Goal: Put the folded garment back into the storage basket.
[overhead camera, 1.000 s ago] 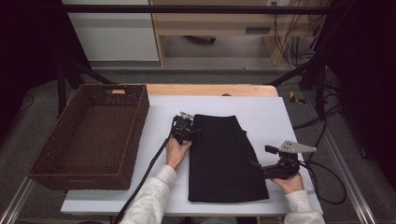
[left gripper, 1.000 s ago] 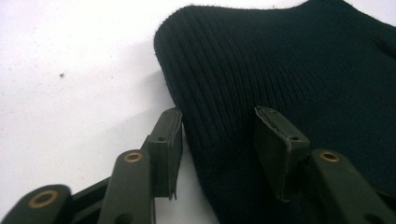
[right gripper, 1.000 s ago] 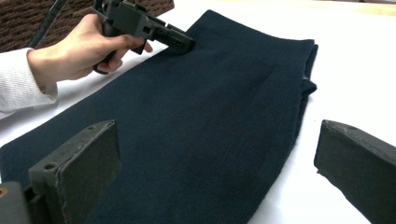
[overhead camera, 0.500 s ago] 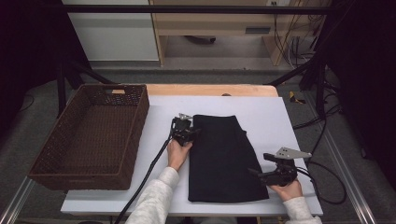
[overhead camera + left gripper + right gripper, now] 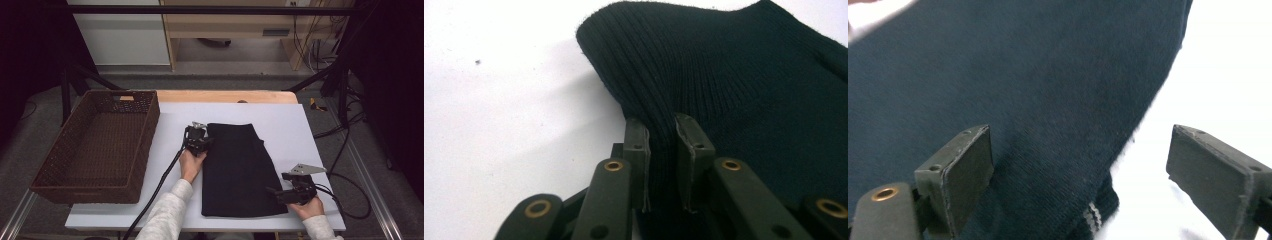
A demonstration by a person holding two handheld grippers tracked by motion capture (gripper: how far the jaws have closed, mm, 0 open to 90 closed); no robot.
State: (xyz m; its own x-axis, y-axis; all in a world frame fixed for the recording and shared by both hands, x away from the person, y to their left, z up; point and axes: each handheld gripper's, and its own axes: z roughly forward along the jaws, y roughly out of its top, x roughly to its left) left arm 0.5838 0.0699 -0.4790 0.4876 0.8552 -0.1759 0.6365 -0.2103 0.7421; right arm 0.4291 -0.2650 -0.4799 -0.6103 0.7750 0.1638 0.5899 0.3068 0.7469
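Fingers, L gripper (image 5: pixel 199 136): nipped tight on ribbed fold at garment (image 5: pixel 239 170) far-left corner. R gripper (image 5: pixel 283 194): jaws wide, straddling near-right edge, nothing held. Garment flat on table (image 5: pixel 300 125), long axis near-far; basket (image 5: pixel 100 145) lies left, L nearer.

No text, label, brand, number or sign can be read on anything seen on the tabletop or beyond it.

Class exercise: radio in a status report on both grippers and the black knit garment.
Left gripper shut on black knit garment, far left edge. Right gripper open, straddling its near right edge. Garment flat on white table; wicker basket well aside.
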